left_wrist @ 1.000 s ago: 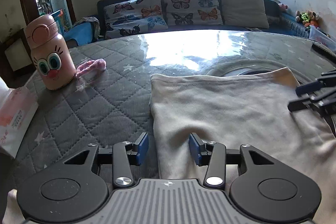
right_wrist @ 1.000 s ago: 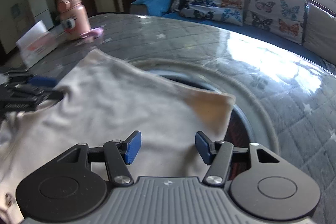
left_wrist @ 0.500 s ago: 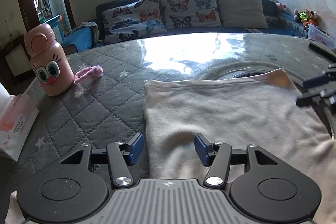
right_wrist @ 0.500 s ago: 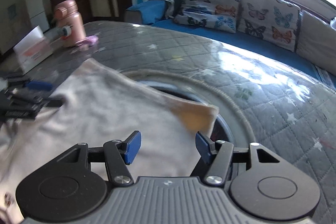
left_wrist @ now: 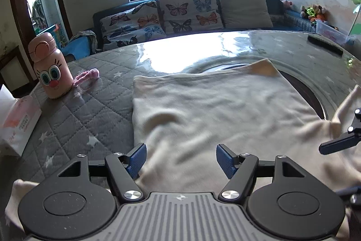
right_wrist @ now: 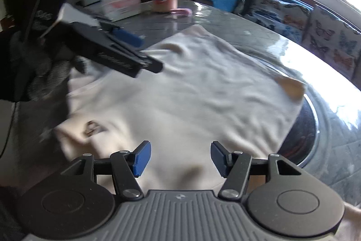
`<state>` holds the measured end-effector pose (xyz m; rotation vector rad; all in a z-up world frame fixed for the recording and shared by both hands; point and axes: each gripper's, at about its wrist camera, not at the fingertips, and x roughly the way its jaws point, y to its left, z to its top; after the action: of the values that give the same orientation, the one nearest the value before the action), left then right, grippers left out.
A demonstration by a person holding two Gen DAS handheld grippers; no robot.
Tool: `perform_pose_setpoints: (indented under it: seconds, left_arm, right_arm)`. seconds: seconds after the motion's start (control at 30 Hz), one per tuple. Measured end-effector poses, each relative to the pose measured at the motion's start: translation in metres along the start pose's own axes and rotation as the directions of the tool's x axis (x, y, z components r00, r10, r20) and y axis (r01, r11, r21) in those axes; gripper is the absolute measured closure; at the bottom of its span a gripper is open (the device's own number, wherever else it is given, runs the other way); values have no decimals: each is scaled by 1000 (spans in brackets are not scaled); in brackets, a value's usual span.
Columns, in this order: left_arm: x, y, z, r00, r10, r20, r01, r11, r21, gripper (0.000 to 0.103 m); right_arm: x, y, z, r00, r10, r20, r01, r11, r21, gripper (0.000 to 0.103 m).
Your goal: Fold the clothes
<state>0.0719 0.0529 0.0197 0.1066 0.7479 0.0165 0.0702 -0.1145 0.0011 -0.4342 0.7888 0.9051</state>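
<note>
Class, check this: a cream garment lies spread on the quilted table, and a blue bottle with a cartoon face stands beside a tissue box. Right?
Not quite: the bottle is pink, as the left wrist view shows. The cream garment does lie spread on the quilted table, beside the tissue box.

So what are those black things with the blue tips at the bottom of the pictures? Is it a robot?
Not a robot. A person holds a grabbing tool in each hand, and each tool has a camera that looks along its two blue-tipped fingers. One picture comes from the left tool, the other from the right tool. In the right tool's picture you can also see the left tool from the side, held in a gloved hand.

On the round table, which has a quilted grey cover, lies a cream-coloured garment that is to be folded. Beside it stand a pink bottle with a cartoon face, a pink fuzzy strap and a tissue pack. A sofa with butterfly cushions is behind.

Both tools are above the garment with their jaws opening. The cloth shows between the tips, but nothing is pinched or held.
</note>
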Motion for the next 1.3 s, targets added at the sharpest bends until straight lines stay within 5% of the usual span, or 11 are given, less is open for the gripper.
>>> perform_pose_setpoints:
  seconds: [0.6,0.9,1.1,1.3]
  left_arm:
    - [-46,-54,-65,996,7,83,-23,981,192,27]
    - [-63,-67,-45,990,-41,137,15,982,190,19]
    - [-56,-88,-36,987,-92,130,64,977,203,19]
    - [-44,-106,-37,987,-126,98,101,968,228,19]
  right_arm:
    - [-39,30,-38,997,-51,61,49,998,30,39]
    - [-73,9,-54,989,-93,112,76,986,149,39]
    - [-94,-36,-79,966,-242,93,204,929,308,40]
    - [-105,-98,-119,904,-427,5,372,793,482,43]
